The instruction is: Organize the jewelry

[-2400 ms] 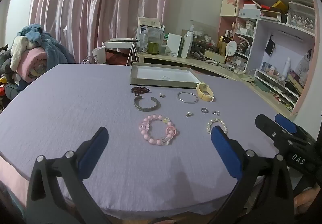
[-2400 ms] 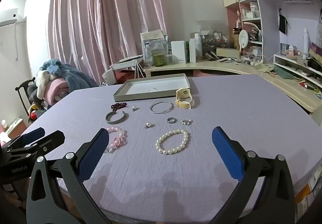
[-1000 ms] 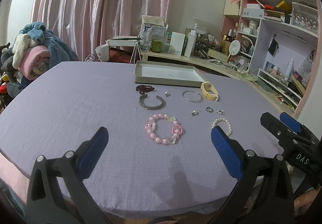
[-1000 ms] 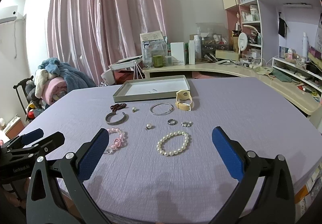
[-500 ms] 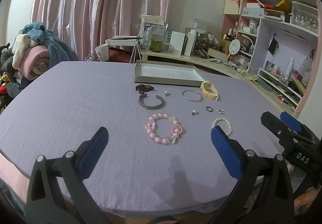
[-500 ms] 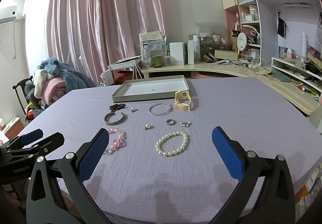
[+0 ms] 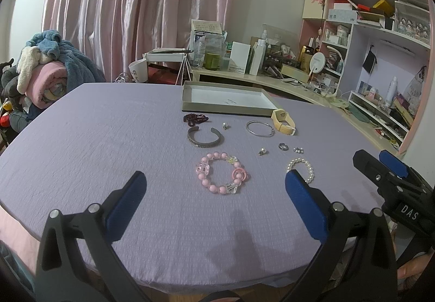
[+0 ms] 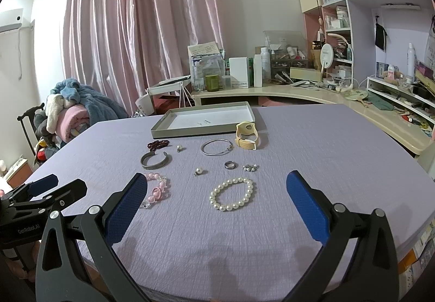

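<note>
Jewelry lies loose on the purple tablecloth (image 7: 108, 139): a pink bead bracelet (image 7: 220, 176), a white pearl bracelet (image 8: 232, 194), a grey cuff (image 7: 205, 137), a thin silver bangle (image 7: 259, 128), a cream watch (image 7: 283, 118), a dark red bead strand (image 7: 195, 118), a ring (image 8: 230, 165) and small earrings (image 8: 250, 167). A shallow grey tray (image 7: 229, 99) stands behind them. My left gripper (image 7: 214, 188) is open and empty, just short of the pink bracelet. My right gripper (image 8: 214, 188) is open and empty, just short of the pearl bracelet.
A cluttered desk (image 8: 272, 90) and shelves (image 7: 380, 30) run along the back and right. A pile of blankets on a chair (image 7: 46, 71) stands at the left. Pink curtains (image 8: 136, 30) hang behind. The table's front edge is close under both grippers.
Both grippers have stayed open and nearly still. The view has shifted only slightly; the jewelry has not moved.
</note>
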{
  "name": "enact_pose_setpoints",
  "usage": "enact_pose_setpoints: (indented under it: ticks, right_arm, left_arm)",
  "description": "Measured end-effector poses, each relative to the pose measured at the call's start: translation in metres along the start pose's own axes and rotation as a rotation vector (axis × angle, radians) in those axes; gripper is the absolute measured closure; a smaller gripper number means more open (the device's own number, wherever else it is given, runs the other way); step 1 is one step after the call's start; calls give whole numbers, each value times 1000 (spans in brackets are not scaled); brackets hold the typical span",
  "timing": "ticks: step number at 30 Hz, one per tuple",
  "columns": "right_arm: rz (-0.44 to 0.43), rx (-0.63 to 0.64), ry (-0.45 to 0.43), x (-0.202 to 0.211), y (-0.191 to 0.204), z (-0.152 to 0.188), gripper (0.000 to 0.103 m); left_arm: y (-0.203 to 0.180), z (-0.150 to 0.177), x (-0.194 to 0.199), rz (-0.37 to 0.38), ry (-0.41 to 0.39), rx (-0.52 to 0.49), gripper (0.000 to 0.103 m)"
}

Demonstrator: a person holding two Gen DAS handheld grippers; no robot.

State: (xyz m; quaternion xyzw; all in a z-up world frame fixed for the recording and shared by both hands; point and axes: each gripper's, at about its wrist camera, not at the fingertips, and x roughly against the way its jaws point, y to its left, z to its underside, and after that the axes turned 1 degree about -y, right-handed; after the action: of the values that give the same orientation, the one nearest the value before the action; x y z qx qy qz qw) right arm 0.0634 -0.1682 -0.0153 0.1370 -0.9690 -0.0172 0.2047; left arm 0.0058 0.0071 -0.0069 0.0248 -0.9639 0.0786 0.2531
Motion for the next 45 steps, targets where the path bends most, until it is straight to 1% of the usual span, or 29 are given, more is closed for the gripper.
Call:
enact_pose_setpoints:
  ticks: [17, 23, 24, 26, 31, 34, 36, 38, 40, 41, 42, 45]
  right_arm:
    - [-1, -1, 0, -3, -1, 1, 1]
    - [0, -4, 15, -3, 3, 0, 1]
    - [2, -7, 17, -5, -5, 1, 1]
    - [4, -17, 35, -9, -15, 2, 1]
    - [22, 1, 95, -27, -14, 5, 1]
    - [38, 16, 149, -45, -16, 6, 1]
    - [68, 11, 191, -59, -21, 8, 2]
    - [82, -6, 229, -71, -29, 9, 9]
    - [96, -32, 282, -86, -38, 10, 22]
    - [103, -40, 300, -92, -41, 11, 25]
    - [114, -46, 325, -99, -45, 13, 31]
    - [127, -49, 370, -114, -49, 16, 39]
  left_arm:
    - [3, 2, -2, -2, 2, -2, 2]
    - [14, 8, -3, -6, 10, 3, 2]
    - [16, 9, -3, -6, 12, 4, 2]
    - [20, 10, -5, -10, 23, 8, 2]
    - [19, 5, -8, -10, 55, 7, 2]
    - [19, 1, -15, -4, 85, 9, 2]
    - [20, -2, -23, -7, 110, 13, 2]
    - [23, -5, -30, -12, 136, 22, 2]
    - [27, -9, -39, -18, 162, 35, 2]
    - [26, -11, -43, -22, 172, 38, 2]
    - [26, -13, -47, -27, 181, 41, 2]
    - [27, -20, -60, -41, 213, 40, 2]
